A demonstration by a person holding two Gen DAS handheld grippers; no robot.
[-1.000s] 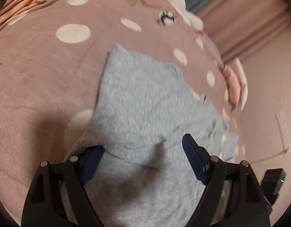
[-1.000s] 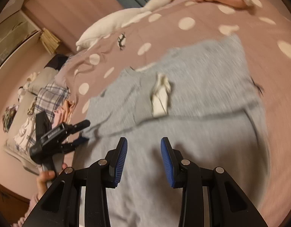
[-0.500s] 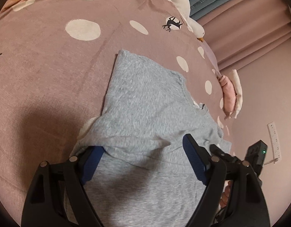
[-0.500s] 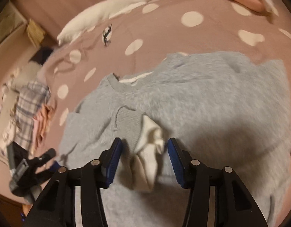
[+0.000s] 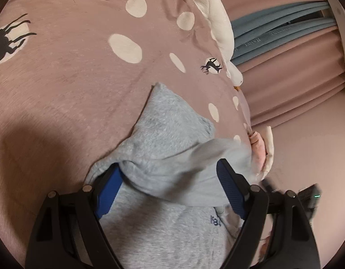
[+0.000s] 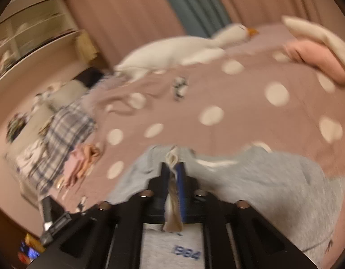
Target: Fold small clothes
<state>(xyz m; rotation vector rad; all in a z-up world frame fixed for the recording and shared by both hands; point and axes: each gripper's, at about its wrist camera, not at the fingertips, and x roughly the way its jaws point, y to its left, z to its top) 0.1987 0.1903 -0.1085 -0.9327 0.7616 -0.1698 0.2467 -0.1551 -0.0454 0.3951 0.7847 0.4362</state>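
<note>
On my right gripper the two blue-padded fingers are pressed together, pinching a cream, soft cuff at the end of a sleeve of the fuzzy grey sweatshirt; a limp strip of that cream fabric hangs down between the black finger arms. The view is motion-blurred, so I cannot make out the cuff's exact edges. Below the fingers I read blue numerals printed on the grey knit.

My left gripper has its ribbed blue pads spread wide, holding nothing. A thick rolled fold of the same sweatshirt lies between and just past them; its left pad is partly tucked behind the fold. The fleece looks nappy and matte, tapering to a point farther out. Small dark lettering shows near the right pad, partly cut off.

The sweatshirt lies on a dusty-pink bedspread with cream dots and black deer prints. Along its far edge lies a white plush goose with an orange beak, and a pink-and-cream cushion sits at the corner. A plaid garment is heaped at the left, smeared by blur.
</note>
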